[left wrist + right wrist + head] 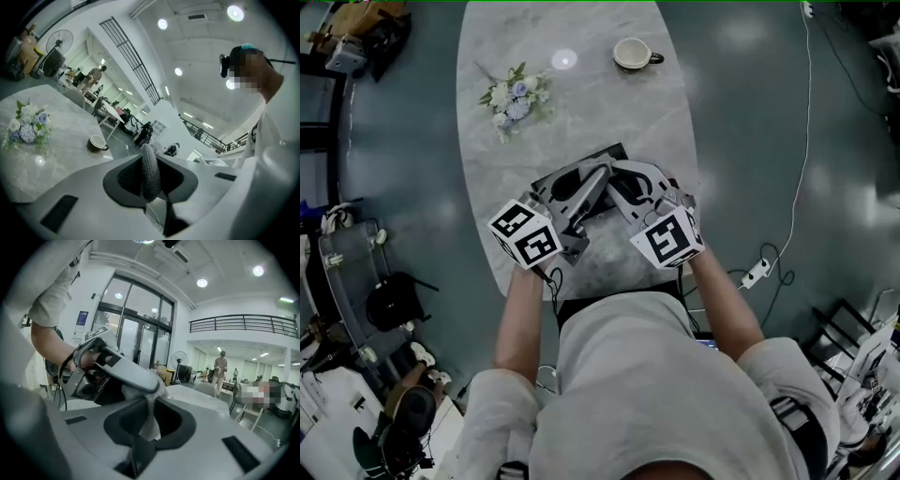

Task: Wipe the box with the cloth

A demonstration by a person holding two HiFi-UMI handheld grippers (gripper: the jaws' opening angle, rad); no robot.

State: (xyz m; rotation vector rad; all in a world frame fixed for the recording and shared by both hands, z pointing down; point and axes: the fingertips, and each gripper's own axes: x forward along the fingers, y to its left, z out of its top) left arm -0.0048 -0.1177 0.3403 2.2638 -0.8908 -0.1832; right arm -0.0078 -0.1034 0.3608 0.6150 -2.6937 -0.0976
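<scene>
Fingers (84, 192) pinching cloth (151, 174), left gripper (150, 161) and right gripper (151, 413) tip to tip, level

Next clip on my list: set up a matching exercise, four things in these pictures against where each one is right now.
Things
1. cup
2. flowers
3. cloth
4. white power strip

Places
A. on the floor, to the right of the table in the head view
B. pinched between the jaws of the right gripper
C. on the far end of the table, left side in the head view
D. on the far end of the table, right side in the head view

Pairs: 1-D, 2-C, 3-B, 4-A
</scene>
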